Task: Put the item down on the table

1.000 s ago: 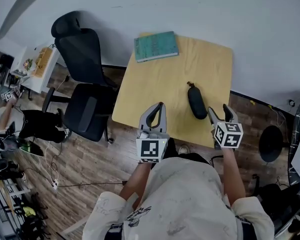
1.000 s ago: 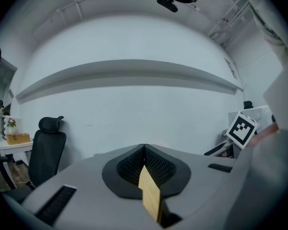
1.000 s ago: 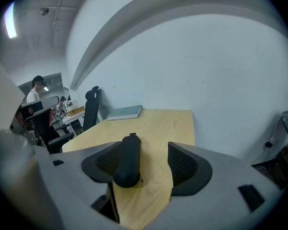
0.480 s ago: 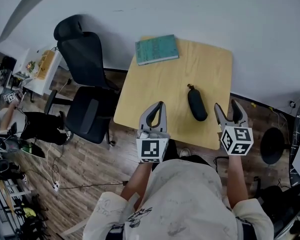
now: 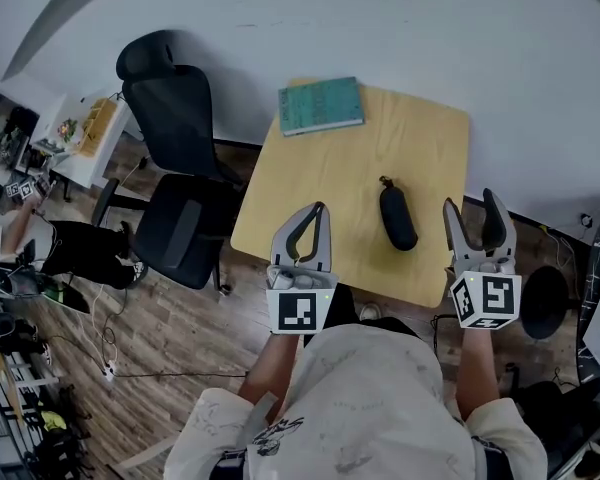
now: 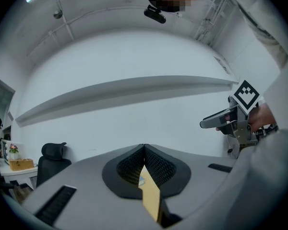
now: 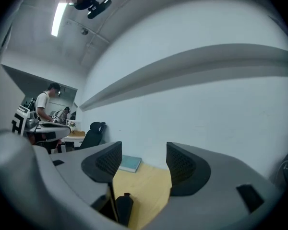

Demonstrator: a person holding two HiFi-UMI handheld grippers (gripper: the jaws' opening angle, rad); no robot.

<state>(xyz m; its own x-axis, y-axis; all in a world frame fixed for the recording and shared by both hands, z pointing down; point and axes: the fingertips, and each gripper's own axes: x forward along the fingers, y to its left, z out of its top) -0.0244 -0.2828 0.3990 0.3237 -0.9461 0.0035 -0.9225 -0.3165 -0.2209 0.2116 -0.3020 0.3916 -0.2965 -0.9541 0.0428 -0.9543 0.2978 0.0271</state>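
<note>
A black zipped case (image 5: 397,216) lies on the light wooden table (image 5: 310,183), right of its middle, with nothing touching it. My right gripper (image 5: 471,206) hovers open and empty at the table's near right edge, to the right of the case. Its own view shows the case (image 7: 123,206) low between the spread jaws, with the right gripper (image 7: 144,159) apart from it. My left gripper (image 5: 322,209) is shut and empty over the table's near edge, left of the case. In the left gripper view the left gripper (image 6: 144,148) has its pads pressed together.
A teal book (image 5: 320,105) lies at the table's far left corner, also the book (image 7: 130,163) in the right gripper view. A black office chair (image 5: 180,158) stands left of the table. A white wall runs behind. A person (image 7: 44,104) stands at a far desk.
My right gripper has drawn back from beside the black case, moving right and toward me, and its jaws stand wider. The case and the left gripper have stayed put.
</note>
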